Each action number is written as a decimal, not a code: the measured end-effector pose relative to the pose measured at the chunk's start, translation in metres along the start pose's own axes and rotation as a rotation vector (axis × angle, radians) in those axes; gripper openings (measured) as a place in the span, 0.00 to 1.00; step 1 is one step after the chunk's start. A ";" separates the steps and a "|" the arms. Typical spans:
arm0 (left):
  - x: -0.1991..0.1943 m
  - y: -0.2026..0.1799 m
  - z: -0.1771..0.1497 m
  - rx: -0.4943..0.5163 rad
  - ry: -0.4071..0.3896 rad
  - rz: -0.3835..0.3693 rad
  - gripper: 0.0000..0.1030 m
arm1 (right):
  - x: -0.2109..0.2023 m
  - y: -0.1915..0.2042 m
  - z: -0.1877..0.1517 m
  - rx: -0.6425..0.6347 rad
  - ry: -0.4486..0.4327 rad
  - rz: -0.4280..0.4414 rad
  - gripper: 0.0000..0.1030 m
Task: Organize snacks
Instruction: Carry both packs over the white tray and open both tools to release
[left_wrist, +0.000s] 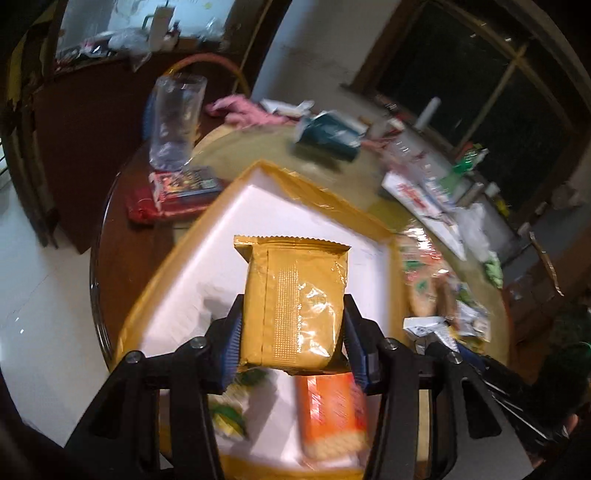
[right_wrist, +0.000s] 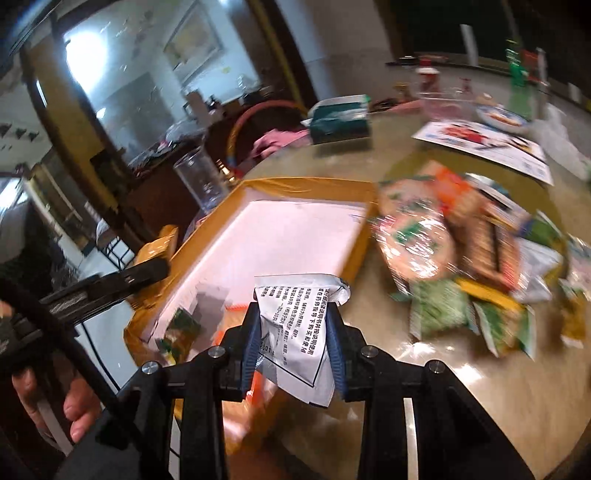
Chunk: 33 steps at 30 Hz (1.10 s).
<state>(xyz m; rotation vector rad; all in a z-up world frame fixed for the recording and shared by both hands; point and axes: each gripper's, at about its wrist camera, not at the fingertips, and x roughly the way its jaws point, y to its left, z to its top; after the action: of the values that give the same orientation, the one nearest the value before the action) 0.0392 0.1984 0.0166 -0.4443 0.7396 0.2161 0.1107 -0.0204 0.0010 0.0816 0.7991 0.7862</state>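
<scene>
Gripping a gold foil snack packet upright, the left gripper has its blue pads pressed on both sides, w/ the packet hanging over the box — a white-floored carton w/ tan taped edges. Looks like it's carried there to be dropped in, since an orange cracker pack and a green-and-yellow packet already lie inside at the near end.

Right gripper is clenched on a white sachet w/ black printed text, pinched mid-body so the crumpled top sticks up. It sits at the box's near right corner, prob. also headed in. A hand shows at the lower left of the right wrist view, on the other tool's handle.

Rest of the snacks are in a loose pile on the table right of the box: clear-wrapped round crackers, brown biscuits, green packets.

Surface is a round table, glossy yellowish top, dark wood rim. Also on it: a clear plastic cup, a teal tissue pack, a pink cloth, a printed leaflet. Room's dim; dark window behind, white tiled floor, cluttered cabinet. Both views are motion-blurred.
</scene>
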 end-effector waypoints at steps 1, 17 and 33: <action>0.012 0.005 0.005 -0.001 0.026 0.020 0.49 | 0.010 0.005 0.003 -0.007 0.011 -0.001 0.32; 0.072 0.015 0.005 0.055 0.203 0.175 0.58 | 0.096 0.024 0.015 -0.035 0.149 -0.137 0.49; -0.030 -0.077 -0.067 0.135 0.006 -0.003 0.83 | -0.049 -0.022 -0.044 0.103 -0.055 0.040 0.71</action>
<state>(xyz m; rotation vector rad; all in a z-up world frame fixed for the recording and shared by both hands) 0.0033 0.0984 0.0173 -0.3182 0.7542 0.1611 0.0729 -0.0778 -0.0079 0.2107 0.7877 0.7774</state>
